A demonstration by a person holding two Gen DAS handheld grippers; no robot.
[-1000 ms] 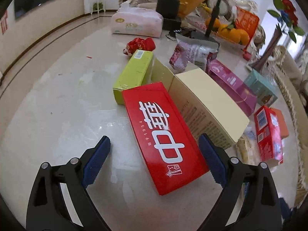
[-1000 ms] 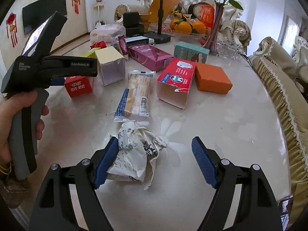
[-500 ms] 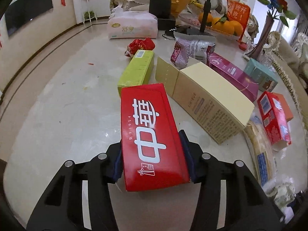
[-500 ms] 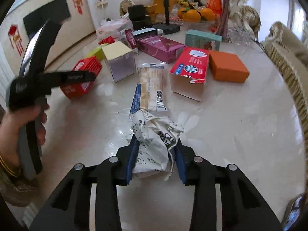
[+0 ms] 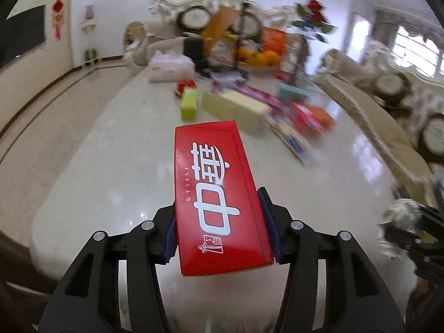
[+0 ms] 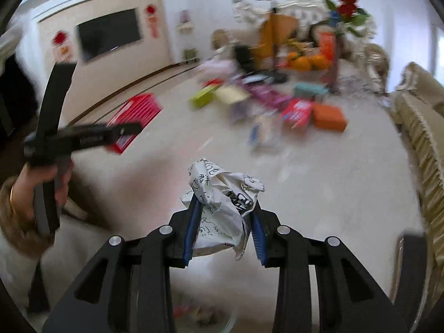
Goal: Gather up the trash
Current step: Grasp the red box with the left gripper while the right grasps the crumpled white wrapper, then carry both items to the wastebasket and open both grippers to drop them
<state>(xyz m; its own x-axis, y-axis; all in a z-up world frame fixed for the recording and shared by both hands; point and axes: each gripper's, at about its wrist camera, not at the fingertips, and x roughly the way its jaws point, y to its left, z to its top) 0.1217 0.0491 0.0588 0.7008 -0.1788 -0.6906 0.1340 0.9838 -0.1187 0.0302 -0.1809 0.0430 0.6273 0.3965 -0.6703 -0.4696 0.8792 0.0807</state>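
Clearly both loads are off the table [image 5: 116,166]: the left gripper [image 5: 222,230] pinches the near end of the red box [image 5: 213,191], and the right gripper [image 6: 224,224] squeezes the crumpled paper [image 6: 222,202]. Held only at that end, the box could pivot or slip out. Its long axis points straight ahead along the fingers, away from the camera.

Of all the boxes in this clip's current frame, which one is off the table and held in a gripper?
The red box with white characters: the left gripper clamps it in the air. The green box, cream box and orange box lie on the table.
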